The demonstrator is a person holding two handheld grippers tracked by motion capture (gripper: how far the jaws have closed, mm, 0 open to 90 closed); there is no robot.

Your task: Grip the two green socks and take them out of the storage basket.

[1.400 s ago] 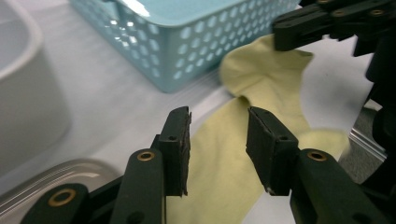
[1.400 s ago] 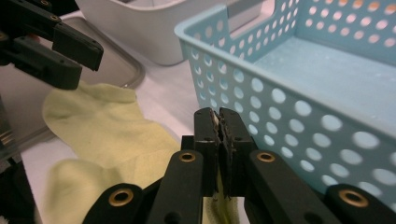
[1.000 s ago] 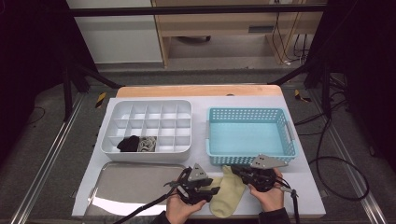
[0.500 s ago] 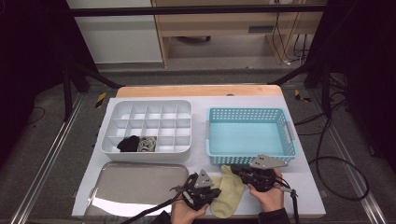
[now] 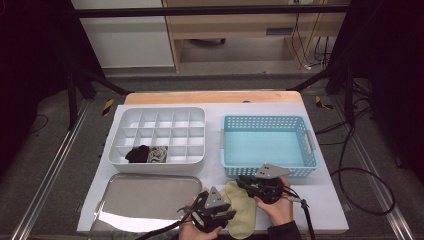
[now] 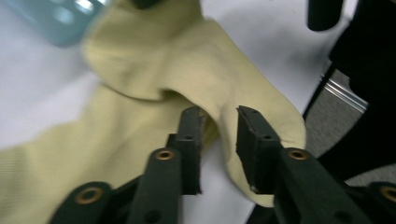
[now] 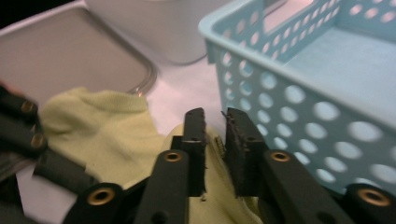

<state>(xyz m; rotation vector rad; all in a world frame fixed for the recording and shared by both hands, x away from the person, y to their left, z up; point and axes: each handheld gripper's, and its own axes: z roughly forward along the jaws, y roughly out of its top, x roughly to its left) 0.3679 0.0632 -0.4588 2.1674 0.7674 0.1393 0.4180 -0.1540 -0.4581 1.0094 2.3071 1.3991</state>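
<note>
Handling pale yellow sock (image 5: 240,212), flat on table between both grippers. Left gripper (image 6: 219,140): jaws just reopened, apart, sock fold between, pads clear. Right gripper (image 7: 215,140): jaws just parted slightly, straddling sock edge beside blue basket (image 7: 299,93), likely regripping for fold.

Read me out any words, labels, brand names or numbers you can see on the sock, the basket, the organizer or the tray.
There are none: no readable text on the yellow sock, the blue basket, the white divided organizer or the metal tray. Small dark specks on the sock near the right gripper are too blurred to read.
</note>
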